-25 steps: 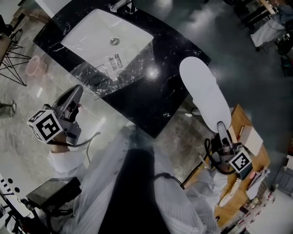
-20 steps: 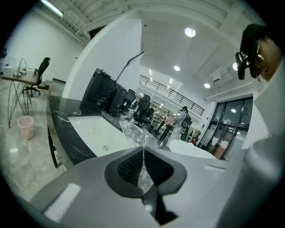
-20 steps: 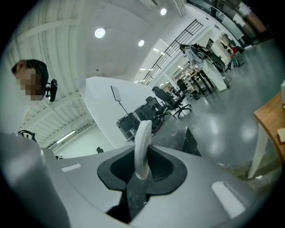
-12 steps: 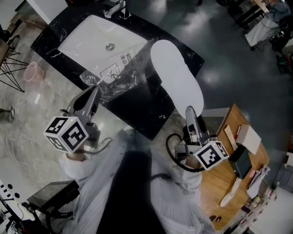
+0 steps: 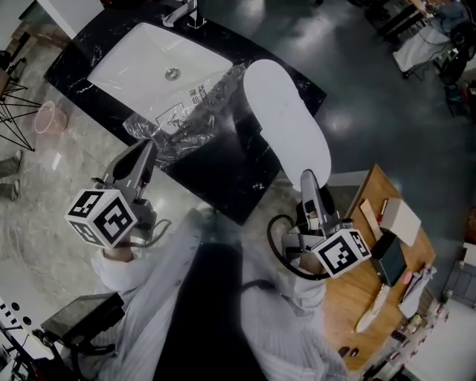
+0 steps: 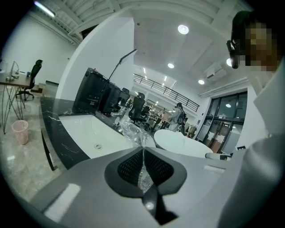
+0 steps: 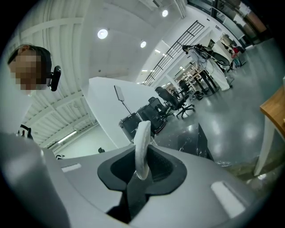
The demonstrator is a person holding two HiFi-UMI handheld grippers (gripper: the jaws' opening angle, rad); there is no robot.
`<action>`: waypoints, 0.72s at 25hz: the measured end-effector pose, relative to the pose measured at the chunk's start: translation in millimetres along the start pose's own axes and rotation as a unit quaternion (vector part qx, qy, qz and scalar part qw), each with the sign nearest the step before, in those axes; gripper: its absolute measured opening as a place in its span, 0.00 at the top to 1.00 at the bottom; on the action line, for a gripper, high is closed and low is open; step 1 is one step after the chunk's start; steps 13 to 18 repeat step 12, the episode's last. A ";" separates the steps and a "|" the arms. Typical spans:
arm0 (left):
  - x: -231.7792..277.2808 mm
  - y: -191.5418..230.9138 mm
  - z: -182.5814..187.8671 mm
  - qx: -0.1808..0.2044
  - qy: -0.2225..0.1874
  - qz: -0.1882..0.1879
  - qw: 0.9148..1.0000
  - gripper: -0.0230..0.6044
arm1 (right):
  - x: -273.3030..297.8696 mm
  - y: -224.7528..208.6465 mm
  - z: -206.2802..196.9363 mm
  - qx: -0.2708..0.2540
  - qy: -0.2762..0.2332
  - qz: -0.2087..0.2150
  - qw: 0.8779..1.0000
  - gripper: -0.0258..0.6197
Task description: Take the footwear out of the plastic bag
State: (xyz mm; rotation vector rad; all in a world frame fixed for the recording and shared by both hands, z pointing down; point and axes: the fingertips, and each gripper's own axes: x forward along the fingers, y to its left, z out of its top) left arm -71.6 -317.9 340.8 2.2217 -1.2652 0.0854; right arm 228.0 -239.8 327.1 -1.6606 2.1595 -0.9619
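A clear plastic bag (image 5: 186, 123) lies crumpled on the black counter (image 5: 223, 182) beside the white sink (image 5: 141, 63). My left gripper (image 5: 146, 151) is shut on the bag's near edge; in the left gripper view the film (image 6: 133, 132) runs pinched between the pads of the left gripper (image 6: 143, 156). A flat white slipper (image 5: 286, 123) hangs over the counter's right part, next to the bag. My right gripper (image 5: 307, 180) is shut on its near end. In the right gripper view the slipper (image 7: 142, 142) shows edge-on in the right gripper (image 7: 141, 171). It also shows in the left gripper view as a white slipper (image 6: 187, 144).
A faucet (image 5: 186, 11) stands behind the sink. A wooden table (image 5: 372, 286) with a book and small items is at the right, close to my right gripper. A pink bin (image 5: 50, 117) and black stand legs (image 5: 16, 93) are on the floor at the left.
My right gripper has carried the white slipper leftward, from beyond the counter's right end to over the counter beside the bag. The bag is more bunched up in my left gripper.
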 end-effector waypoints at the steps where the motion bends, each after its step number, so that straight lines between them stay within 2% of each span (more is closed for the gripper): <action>1: 0.8 -1.2 -0.8 0.000 0.001 -0.001 1.000 0.95 | 0.1 1.0 1.0 -0.007 0.001 0.001 1.000 0.85; 18: 4.7 -10.1 -9.7 -0.004 0.013 -0.013 1.000 0.95 | -8.1 -6.3 0.3 -0.001 0.005 -0.004 1.000 0.85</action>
